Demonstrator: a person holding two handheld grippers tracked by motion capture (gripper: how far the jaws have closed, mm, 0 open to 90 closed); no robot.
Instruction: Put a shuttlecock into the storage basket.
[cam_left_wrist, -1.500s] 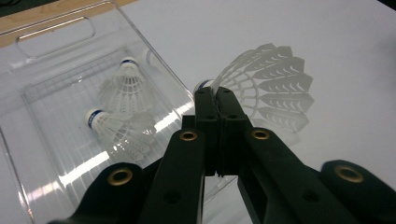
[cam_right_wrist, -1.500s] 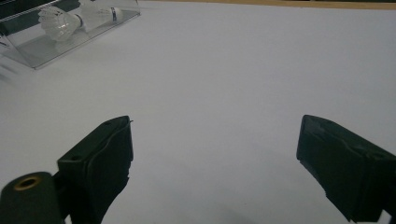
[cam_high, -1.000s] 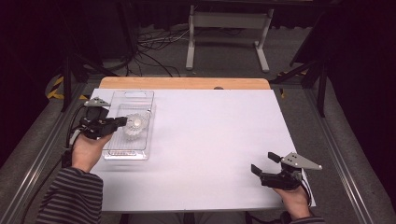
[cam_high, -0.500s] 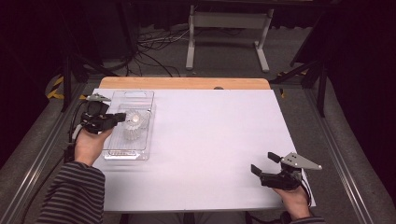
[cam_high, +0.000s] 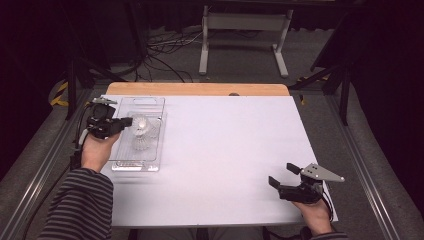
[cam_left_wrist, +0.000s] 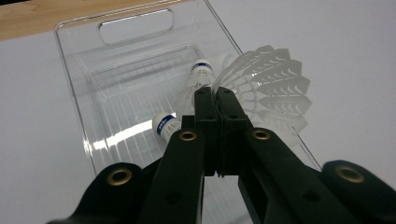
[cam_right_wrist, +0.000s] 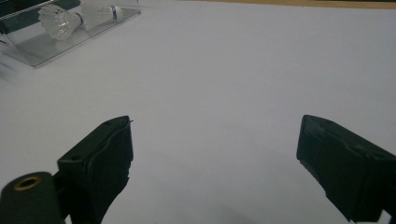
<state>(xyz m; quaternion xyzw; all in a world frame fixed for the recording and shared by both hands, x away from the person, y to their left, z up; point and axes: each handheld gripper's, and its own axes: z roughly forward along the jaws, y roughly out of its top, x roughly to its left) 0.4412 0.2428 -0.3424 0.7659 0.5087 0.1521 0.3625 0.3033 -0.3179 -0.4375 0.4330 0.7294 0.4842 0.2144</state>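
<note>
Left gripper (cam_left_wrist: 215, 93): jaws clamped on the feather rim of a shuttlecock (cam_left_wrist: 271, 93), held over the right wall of the clear tray (cam_left_wrist: 74, 88) at the far left of the white surface (cam_high: 225, 150). Tray contents: a second shuttlecock (cam_left_wrist: 167, 125) lying on its side, its cork toward me. Right gripper (cam_high: 284, 176): my jaws stand wide apart with nothing between them, low over the near right corner of the surface, well apart from the tray.

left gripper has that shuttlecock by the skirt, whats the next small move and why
Probably lift it straight up. The left gripper is shut on the feather edge of one shuttlecock, which leans over the tray wall, with a second shuttlecock lying close beside it; rising first should clear both.
</note>
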